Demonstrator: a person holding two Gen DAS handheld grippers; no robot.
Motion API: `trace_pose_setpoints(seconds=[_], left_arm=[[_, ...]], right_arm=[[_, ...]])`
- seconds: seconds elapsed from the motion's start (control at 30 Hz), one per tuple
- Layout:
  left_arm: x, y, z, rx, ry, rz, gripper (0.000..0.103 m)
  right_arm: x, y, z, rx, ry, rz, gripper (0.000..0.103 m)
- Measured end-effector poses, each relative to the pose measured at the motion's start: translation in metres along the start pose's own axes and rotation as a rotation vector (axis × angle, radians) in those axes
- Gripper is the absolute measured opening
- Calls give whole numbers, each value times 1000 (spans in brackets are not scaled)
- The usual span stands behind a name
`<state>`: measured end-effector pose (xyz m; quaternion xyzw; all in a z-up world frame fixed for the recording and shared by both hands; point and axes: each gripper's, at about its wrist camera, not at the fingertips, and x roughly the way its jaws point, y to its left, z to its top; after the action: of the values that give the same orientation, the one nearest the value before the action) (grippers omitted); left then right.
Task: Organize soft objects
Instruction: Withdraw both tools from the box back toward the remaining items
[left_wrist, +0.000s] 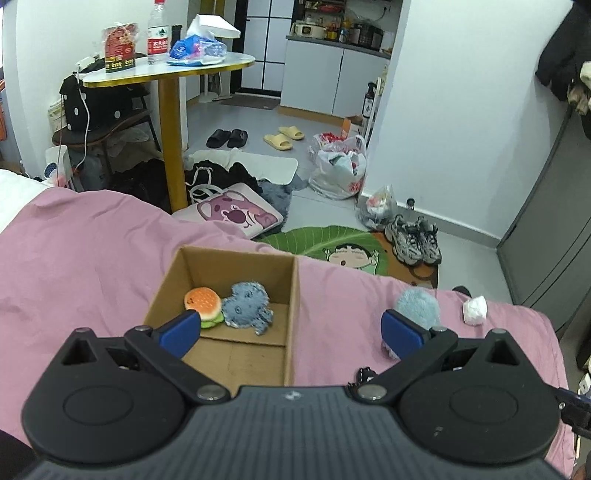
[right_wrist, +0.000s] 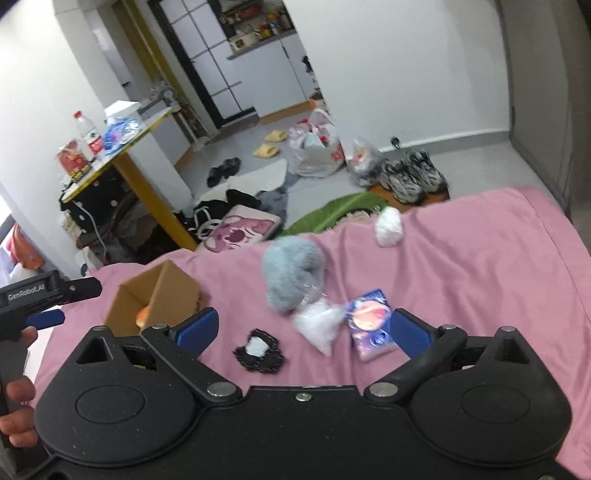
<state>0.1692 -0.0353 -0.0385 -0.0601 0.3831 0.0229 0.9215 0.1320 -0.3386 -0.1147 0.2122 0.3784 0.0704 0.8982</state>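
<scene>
Two grippers over a pink bedsheet (left_wrist: 92, 258), both with jaws spread wide and nothing between them. Cardboard box (left_wrist: 291, 295) sits open-topped on the sheet, directly ahead of the left gripper (left_wrist: 290, 332), which hangs above its near edge. Inside the box, against the far wall: a grey-blue shaggy plush (left_wrist: 246, 302) with dangling limbs, touching a small burger plush (left_wrist: 204, 303) (orange bun, green layer underneath, little face on it) to its left. Right of the box, on the sheet, a pale blue fluffy plush (right_wrist: 293, 275), rounded and fuzzy, partly behind the left gripper's right fingertip in the left view. Right gripper (right_wrist: 303, 330) hovers above the remaining clutter: a clear plastic bag of white stuffing (right_wrist: 319, 325) touching the blue plush, a flat purple packet (right_wrist: 371, 328) with a pink-orange round print just beside it, a small black frilly item with a white centre (right_wrist: 258, 350) near the left fingertip. White crumpled wad (right_wrist: 388, 225) lies farther off near the bed edge. A hand (right_wrist: 16, 376) grips the left gripper's handle at frame left.
</scene>
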Motion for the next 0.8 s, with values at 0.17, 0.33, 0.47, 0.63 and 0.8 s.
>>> trace_pose_setpoints(seconds=[0.17,0.33,0.47,0.63,0.8], left_arm=[[2,-22,-9,62,20,30,103],[10,-47,-22,129,51,47,103],[19,-61,-31,142,80,57,103],[29,-76,-39,158,117,63,103],[37,-90,-44,195,126,53,103]], right_arm=[[4,-17,-5,47,2,-21,100],[12,-27,-6,65,19,-15,100],[24,-32,-7,54,68,-26,100],[38,-35,-8,42,123,-50,98],[52,-45,-9,73,163,-27,91]])
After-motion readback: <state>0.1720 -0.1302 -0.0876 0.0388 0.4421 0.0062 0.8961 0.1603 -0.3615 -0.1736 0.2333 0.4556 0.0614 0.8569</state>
